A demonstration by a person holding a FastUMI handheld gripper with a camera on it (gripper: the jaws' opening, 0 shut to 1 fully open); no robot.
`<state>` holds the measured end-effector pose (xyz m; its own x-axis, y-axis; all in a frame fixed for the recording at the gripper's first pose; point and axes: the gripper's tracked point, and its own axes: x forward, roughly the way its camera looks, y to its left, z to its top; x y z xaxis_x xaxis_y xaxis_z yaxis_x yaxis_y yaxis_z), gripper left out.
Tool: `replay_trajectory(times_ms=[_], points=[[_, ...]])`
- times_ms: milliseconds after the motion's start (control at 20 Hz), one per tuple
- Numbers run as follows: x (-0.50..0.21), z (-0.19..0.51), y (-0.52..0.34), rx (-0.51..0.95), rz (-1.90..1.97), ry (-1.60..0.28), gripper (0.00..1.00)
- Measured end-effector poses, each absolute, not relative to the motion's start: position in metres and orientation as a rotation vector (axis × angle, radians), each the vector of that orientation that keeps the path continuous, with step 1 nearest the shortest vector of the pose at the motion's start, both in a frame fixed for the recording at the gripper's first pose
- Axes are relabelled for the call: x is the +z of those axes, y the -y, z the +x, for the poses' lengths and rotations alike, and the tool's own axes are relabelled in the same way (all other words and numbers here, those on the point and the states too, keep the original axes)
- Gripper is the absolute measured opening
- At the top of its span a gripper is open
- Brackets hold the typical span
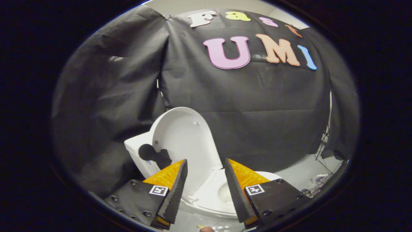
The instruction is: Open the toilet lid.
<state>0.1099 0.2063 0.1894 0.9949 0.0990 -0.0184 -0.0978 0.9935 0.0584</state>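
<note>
My gripper [206, 166], with its orange, black-padded fingers [175, 190], hangs spread wide and grips nothing. Just beyond the fingertips the glossy white oval toilet lid [183, 135] stands upright against the white cistern [138, 154], leaving the white toilet seat and bowl [215, 196] uncovered between my fingers. Wrinkled black cloth [106, 106] walls the booth behind the toilet, and a pale floor with loose cables [318, 180] shows off to the right.
</note>
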Motion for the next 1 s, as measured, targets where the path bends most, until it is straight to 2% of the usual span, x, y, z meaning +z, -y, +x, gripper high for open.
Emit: replay_trajectory(times_ms=[400,1000], points=[[0.197,0.066,-0.136,0.068,0.081,0.035,0.96],[0.185,0.003,-0.043,-0.016,-0.018,0.058,0.96]])
